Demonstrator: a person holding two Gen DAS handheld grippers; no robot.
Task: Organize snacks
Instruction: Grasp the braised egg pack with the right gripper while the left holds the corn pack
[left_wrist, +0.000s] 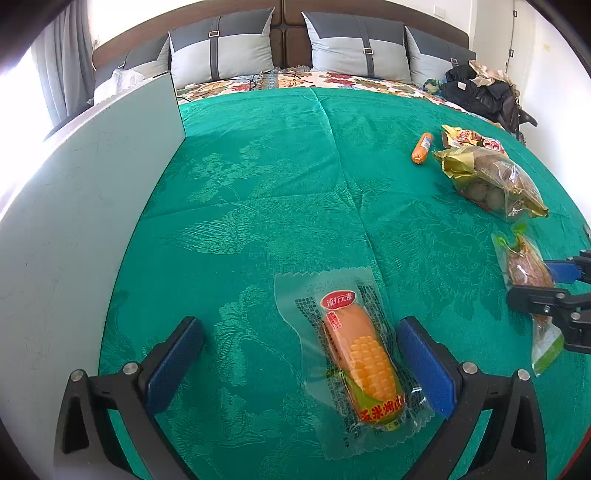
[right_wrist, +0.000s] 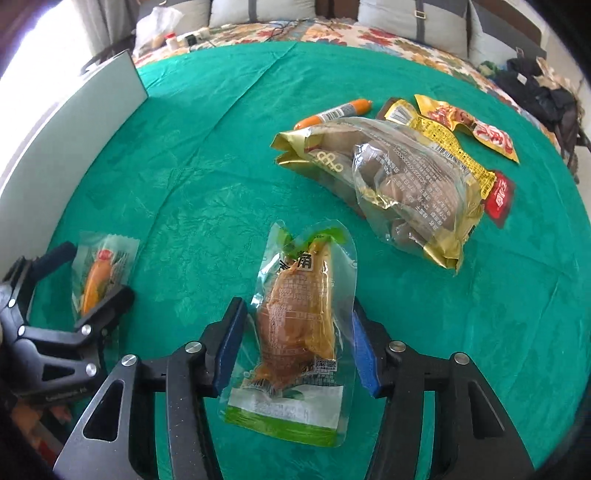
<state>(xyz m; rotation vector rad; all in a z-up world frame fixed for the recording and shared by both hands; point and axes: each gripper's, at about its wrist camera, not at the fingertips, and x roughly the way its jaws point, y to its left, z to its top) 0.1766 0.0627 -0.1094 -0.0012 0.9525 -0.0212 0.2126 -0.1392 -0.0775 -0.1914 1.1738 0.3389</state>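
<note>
A clear packet with a corn-printed sausage (left_wrist: 360, 360) lies flat on the green cloth between the open fingers of my left gripper (left_wrist: 301, 365), close to the right finger. It also shows in the right wrist view (right_wrist: 99, 275). A clear packet of brown chicken with green trim (right_wrist: 301, 321) sits between the fingers of my right gripper (right_wrist: 295, 345), whose blue pads press its sides. In the left wrist view this packet (left_wrist: 526, 271) lies at the right edge. A gold bag of brown balls (right_wrist: 399, 184), an orange sausage stick (right_wrist: 334, 112) and yellow-red packets (right_wrist: 461, 133) lie further back.
A pale upright board (left_wrist: 92, 221) stands along the left side of the green cloth (left_wrist: 277, 177). Pillows (left_wrist: 221, 48) and a floral bedspread lie beyond. A pile of dark clothes (left_wrist: 480, 92) sits at the far right.
</note>
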